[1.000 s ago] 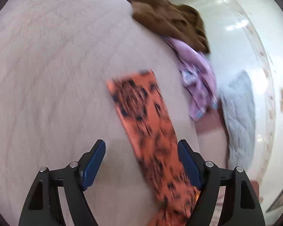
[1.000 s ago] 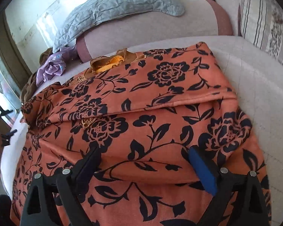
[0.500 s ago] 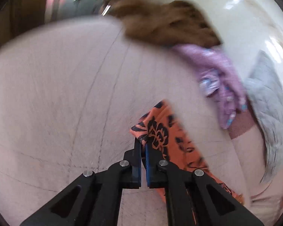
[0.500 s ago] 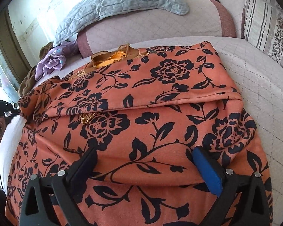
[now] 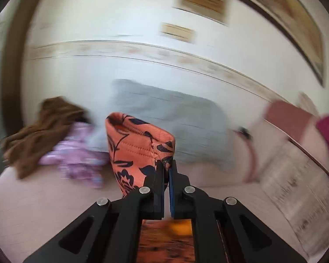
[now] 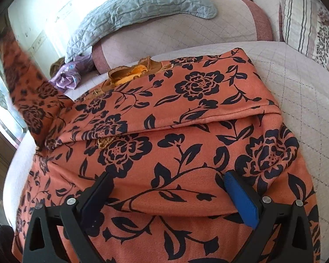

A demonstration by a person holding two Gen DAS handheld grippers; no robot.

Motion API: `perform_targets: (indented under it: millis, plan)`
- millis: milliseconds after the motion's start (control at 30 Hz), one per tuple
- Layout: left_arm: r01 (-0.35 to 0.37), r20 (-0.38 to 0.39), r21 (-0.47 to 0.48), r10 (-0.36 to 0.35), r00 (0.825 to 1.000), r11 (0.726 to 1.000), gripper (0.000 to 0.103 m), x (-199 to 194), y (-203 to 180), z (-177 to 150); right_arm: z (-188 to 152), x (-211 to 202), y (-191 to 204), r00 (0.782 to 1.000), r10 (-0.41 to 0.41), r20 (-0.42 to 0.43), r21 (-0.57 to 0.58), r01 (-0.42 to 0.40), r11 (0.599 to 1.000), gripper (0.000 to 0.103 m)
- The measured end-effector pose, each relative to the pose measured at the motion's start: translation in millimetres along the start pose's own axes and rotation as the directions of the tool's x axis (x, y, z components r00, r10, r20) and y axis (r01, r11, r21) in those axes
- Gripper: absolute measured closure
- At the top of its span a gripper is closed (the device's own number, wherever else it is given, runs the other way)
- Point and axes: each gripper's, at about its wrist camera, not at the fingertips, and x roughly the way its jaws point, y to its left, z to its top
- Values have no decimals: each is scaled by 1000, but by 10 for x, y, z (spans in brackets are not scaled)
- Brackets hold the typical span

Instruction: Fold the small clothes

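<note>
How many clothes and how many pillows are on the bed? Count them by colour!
Orange flowered clothes: 1
Purple clothes: 1
Brown clothes: 1
Grey quilted pillows: 1
Striped pillows: 1
Total: 5

Orange black-flowered garment [image 6: 186, 131] lies partly folded, one sleeve [image 5: 138, 149] lifted.

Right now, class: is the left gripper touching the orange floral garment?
Touching. The left wrist view shows the left gripper with its jaws closed on the cuff of the orange floral garment, which stands lifted above the bed.
</note>
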Motion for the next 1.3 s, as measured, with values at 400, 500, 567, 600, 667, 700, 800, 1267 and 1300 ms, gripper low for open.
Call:
perform_targets:
  millis: [400,500,567,600,667,700,800,1267,1300]
  plan:
    - [112,-552,145,-14,834,983,38,1520,-1120,-1778,2,-68,-116,996,82,38,73,-85,994,1]
    - [20,-551,78,27,834,997,38,1379,-617,-1884,4,-83,-136,994,96,46,86,-100,991,1]
    - [-49,-522,5,45,851,999,37,1149,-194,-1931,12,-88,-147,993,103,51,95,-107,990,1]
    - [-90,-510,-8,73,857,996,37,1058,15,-1936,14,-93,-154,993,104,51,96,-109,989,2]
    - [-179,-480,-27,144,865,983,33,887,426,-1970,44,-165,-194,993,107,54,143,-113,983,3]
    - [-209,-470,-37,167,867,977,33,815,607,-2025,61,-210,-223,991,120,55,173,-128,977,3]
    - [-289,-489,-99,206,847,952,32,718,1102,-2204,299,-379,-322,980,170,104,276,-192,942,3]
    - [-310,-518,-210,163,840,927,32,750,1570,-2402,1162,468,-145,962,-171,-213,34,182,983,88]
    - [-308,-503,-210,167,848,928,32,725,1560,-2360,1219,369,-24,963,-209,-171,-26,208,978,89]
